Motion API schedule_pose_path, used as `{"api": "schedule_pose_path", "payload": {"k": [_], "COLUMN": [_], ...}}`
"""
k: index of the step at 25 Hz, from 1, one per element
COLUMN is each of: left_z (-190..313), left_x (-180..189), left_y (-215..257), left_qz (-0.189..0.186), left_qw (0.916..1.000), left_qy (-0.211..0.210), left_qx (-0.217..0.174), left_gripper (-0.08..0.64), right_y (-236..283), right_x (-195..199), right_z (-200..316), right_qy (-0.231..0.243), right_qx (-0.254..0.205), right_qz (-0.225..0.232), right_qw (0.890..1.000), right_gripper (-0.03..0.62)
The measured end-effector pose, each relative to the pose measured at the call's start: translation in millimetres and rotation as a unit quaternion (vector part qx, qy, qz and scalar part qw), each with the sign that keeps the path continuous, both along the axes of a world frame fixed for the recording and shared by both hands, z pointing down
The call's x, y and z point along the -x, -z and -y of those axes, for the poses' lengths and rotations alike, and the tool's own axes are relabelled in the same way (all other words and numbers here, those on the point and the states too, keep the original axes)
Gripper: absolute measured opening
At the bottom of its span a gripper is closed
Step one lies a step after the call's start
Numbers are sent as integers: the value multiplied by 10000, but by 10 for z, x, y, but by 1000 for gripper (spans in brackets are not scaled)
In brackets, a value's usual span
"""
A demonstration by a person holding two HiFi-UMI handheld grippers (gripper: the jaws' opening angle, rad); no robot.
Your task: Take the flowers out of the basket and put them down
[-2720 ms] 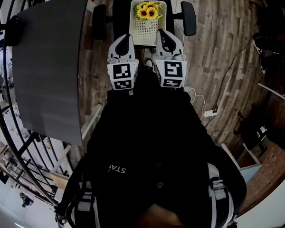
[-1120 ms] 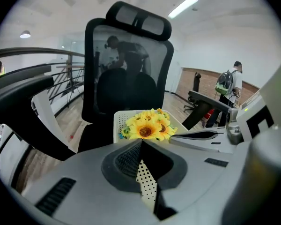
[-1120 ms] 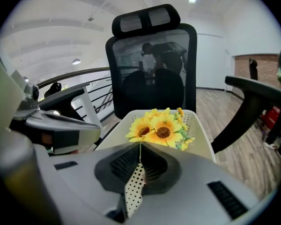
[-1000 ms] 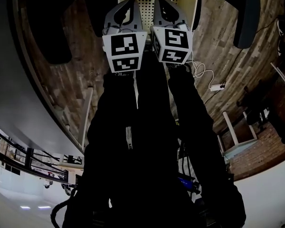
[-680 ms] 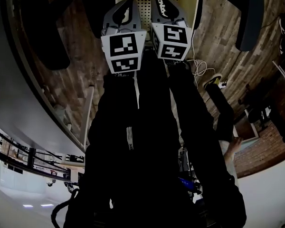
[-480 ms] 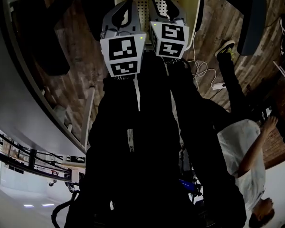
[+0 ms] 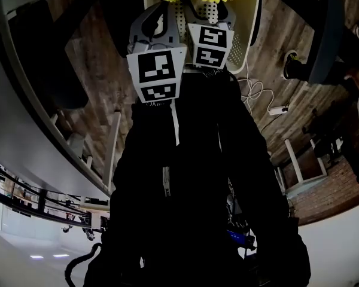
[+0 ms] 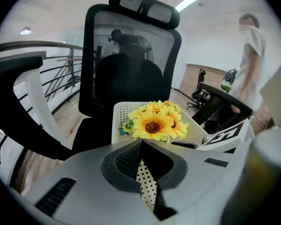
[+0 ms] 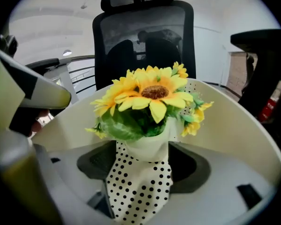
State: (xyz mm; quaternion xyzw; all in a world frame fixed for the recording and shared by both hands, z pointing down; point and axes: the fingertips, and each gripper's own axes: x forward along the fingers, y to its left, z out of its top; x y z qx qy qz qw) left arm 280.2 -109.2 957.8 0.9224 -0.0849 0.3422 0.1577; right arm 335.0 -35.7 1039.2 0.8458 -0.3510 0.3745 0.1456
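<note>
At left, our left hand-held gripper (image 8: 140, 143) hangs with jaws together above the white perforated plastic basket (image 8: 119, 121) on a black mesh office chair (image 8: 131, 60). The yellow sunflowers in a white pot (image 9: 152, 95) stand in the basket. The pot sits between the spread jaws of our right hand-held gripper (image 9: 143, 148), which have just been opening.

Black office chair (image 8: 131, 55); wood floor (image 7: 102, 64); power strip (image 7: 279, 109).

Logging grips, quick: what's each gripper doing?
Left gripper: closed, empty.
Right gripper: open, jaws just been opening; flower pot between them, not gripped.
</note>
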Motion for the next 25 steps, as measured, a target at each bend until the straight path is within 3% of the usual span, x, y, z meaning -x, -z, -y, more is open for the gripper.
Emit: {"api": "schedule_pose_path", "payload": {"k": [12,18,25], "left_z": [134,234,277], "left_x": [-131,-141,-149], "left_y": [-3,38,-2], "left_qz": [-195,-265,-255], "left_qw": [9998,9995,9995], "left_qy": [28,63,136], "left_qx": [-44,-128,-160], "left_gripper": [0,0,0], "right_y": [-193,-226,-227], "right_x": [-384,-553,-625], "right_z": [291,362,449], "right_qy": [-237,-403,-256], "right_qx": [-225,-252,-349], "right_qz": [-351,-470,-638], "right_qw": [9988,9978,9970], "right_gripper": [447,468,469]}}
